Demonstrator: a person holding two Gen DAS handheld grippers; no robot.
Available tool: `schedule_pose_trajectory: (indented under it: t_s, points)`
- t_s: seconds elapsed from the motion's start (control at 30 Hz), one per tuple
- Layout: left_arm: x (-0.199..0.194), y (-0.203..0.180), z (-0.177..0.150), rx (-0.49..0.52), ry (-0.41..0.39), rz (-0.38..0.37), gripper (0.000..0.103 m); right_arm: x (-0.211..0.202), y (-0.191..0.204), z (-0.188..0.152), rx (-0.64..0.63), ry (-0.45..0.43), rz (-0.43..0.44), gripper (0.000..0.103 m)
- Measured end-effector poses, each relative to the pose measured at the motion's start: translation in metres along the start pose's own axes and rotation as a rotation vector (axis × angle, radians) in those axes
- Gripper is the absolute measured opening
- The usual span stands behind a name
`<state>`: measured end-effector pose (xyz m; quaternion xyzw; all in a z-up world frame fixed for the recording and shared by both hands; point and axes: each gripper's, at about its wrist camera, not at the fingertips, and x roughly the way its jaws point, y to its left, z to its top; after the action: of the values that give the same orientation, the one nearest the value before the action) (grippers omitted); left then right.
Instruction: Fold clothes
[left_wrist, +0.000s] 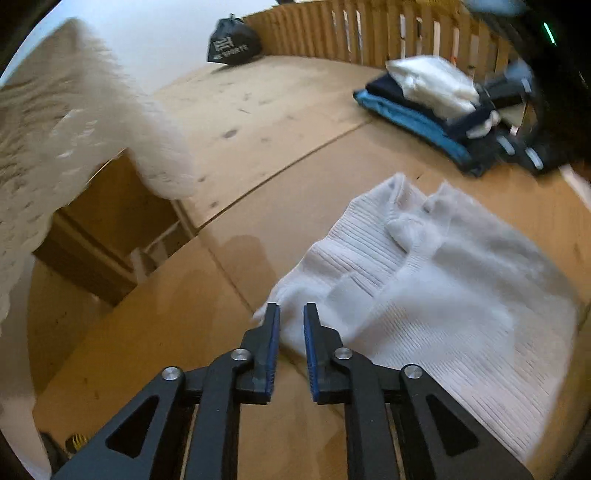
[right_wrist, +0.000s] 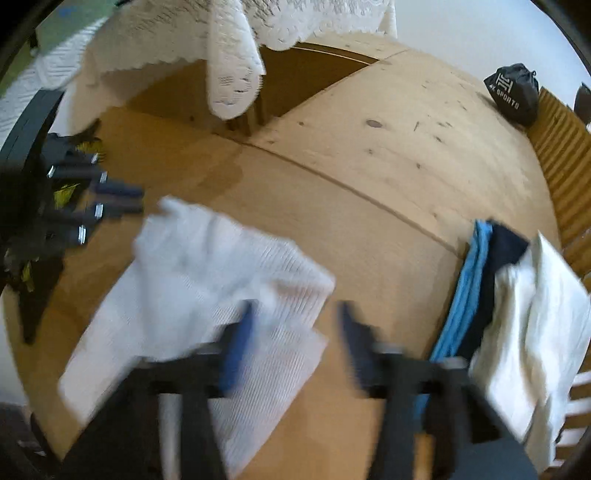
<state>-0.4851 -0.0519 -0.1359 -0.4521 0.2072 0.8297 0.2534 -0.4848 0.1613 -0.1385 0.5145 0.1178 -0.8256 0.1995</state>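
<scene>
Both our left claw (left_wrist: 291, 314) and right claw (right_wrist: 295, 314) hang released above the white ribbed sweater (left_wrist: 424, 295); a careless pass could drag its fold apart.

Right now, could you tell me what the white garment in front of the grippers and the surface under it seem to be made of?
The white garment looks like a ribbed knit, soft and matte: fine parallel ridges run across it. The surface looks like bare plywood or similar wooden board, unvarnished: pale tan, with dark knots, scuff marks and a seam between panels. Blur leaves the fibre open.
</scene>
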Motion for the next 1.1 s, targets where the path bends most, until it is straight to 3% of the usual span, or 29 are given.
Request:
schedule_pose_trajectory:
  t_s: [0.07,0.2,0.43,0.5,0.53,0.57,0.67,0.87,1.0,1.1]
  points:
    - [-0.015,-0.001,-0.012,-0.034,-0.013,-0.06,0.027,-0.002,0.001,-0.021,0.013,0.013,0.009,0.059]
    - [-0.001,-0.02,-0.027,-0.065,0.056,-0.155,0.032,0.014,-0.004,-0.041,0.082,0.064,0.059,0.059]
    - [0.034,-0.032,-0.026,-0.103,0.087,-0.172,0.032,0.039,-0.002,-0.045,0.104,0.081,0.083,0.058]
    - [0.035,-0.031,-0.026,-0.105,0.072,-0.176,0.029,0.043,-0.004,-0.046,0.127,0.085,0.112,0.044]
    - [0.034,-0.033,-0.027,-0.099,0.063,-0.17,0.019,0.043,-0.006,-0.047,0.145,0.083,0.132,0.022]
    - [0.032,-0.034,-0.027,-0.09,0.048,-0.16,0.011,0.043,-0.009,-0.048,0.168,0.08,0.152,0.019]
    - [0.024,-0.037,-0.027,-0.079,0.016,-0.148,0.006,0.033,-0.012,-0.052,0.185,0.039,0.194,0.015]
    - [-0.012,-0.032,-0.031,-0.098,-0.058,-0.177,0.006,0.0,-0.003,-0.037,0.135,-0.047,0.239,0.014]
    - [-0.021,-0.018,-0.027,-0.114,-0.096,-0.17,0.006,-0.004,0.004,-0.012,0.071,-0.074,0.177,0.013]
    - [-0.008,-0.003,-0.025,-0.148,-0.09,-0.167,0.006,0.022,0.004,0.008,0.046,-0.047,0.116,0.013]
